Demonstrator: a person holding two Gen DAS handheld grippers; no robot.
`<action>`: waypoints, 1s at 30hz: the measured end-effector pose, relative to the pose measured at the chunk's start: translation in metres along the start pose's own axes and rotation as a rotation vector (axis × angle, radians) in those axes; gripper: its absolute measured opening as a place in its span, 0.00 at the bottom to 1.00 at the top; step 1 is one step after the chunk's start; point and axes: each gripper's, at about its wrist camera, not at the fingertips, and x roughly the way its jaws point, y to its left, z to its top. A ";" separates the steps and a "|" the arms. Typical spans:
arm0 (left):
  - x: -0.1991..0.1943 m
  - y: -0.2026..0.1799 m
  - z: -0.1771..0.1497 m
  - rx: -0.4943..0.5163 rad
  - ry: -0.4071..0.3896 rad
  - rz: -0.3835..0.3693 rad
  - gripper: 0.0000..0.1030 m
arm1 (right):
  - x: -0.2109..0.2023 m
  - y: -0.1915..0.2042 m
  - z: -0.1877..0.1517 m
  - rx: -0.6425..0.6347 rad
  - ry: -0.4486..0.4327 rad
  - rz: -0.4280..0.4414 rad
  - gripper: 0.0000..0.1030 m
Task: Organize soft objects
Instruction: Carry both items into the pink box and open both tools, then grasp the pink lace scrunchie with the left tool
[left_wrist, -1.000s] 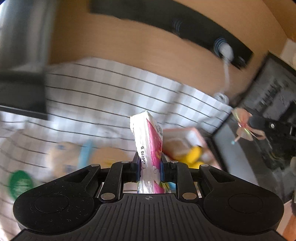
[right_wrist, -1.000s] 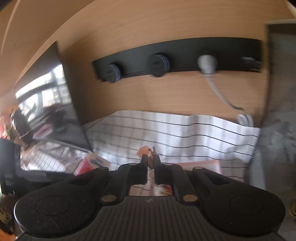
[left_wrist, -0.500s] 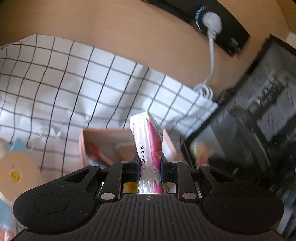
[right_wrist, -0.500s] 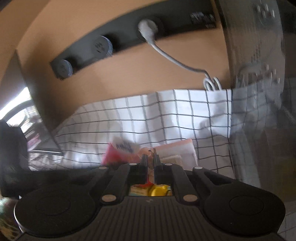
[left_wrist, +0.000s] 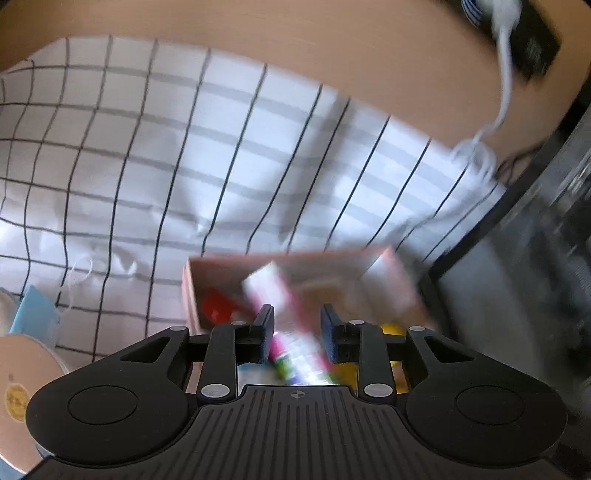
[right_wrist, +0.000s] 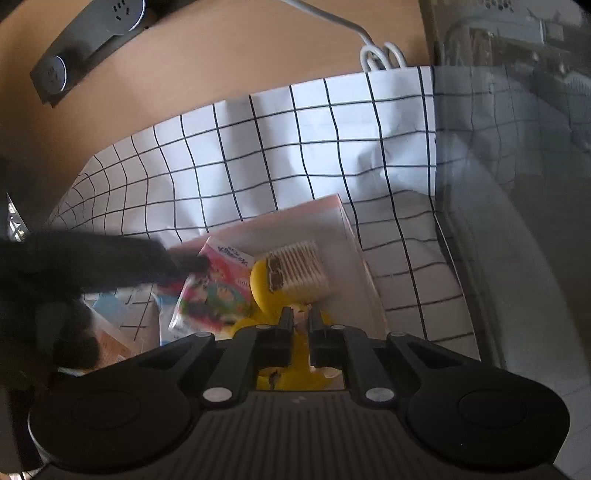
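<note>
Left claw is spreading, its fingers off the tilted pink tissue pack between them, above the pink box. Right claw, opening slightly, pinches a small blurred item over the box.

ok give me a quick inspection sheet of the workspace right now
surface: white black-grid cloth on a wooden desk
job's things: pink box holding a yellow soft toy, a cotton swab pack and a red item; tissue pack over the box's left side
clutter: beige round roll and blue item left of the box
grippers: left gripper jaws opening, tissue pack loose between them; right gripper jaws narrow, small pale item between them
cables: white cable coiled at the cloth's far edge, by a black power strip
surroundings: glass panel to the right
</note>
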 end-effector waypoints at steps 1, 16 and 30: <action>-0.010 0.001 0.001 -0.015 -0.026 -0.021 0.29 | -0.005 0.001 -0.002 -0.016 -0.012 0.001 0.16; -0.196 0.074 -0.086 -0.020 -0.273 0.196 0.29 | -0.067 0.068 -0.055 -0.221 -0.069 0.085 0.63; -0.202 0.145 -0.193 -0.234 -0.109 0.326 0.29 | -0.013 0.160 -0.136 -0.411 0.220 0.183 0.65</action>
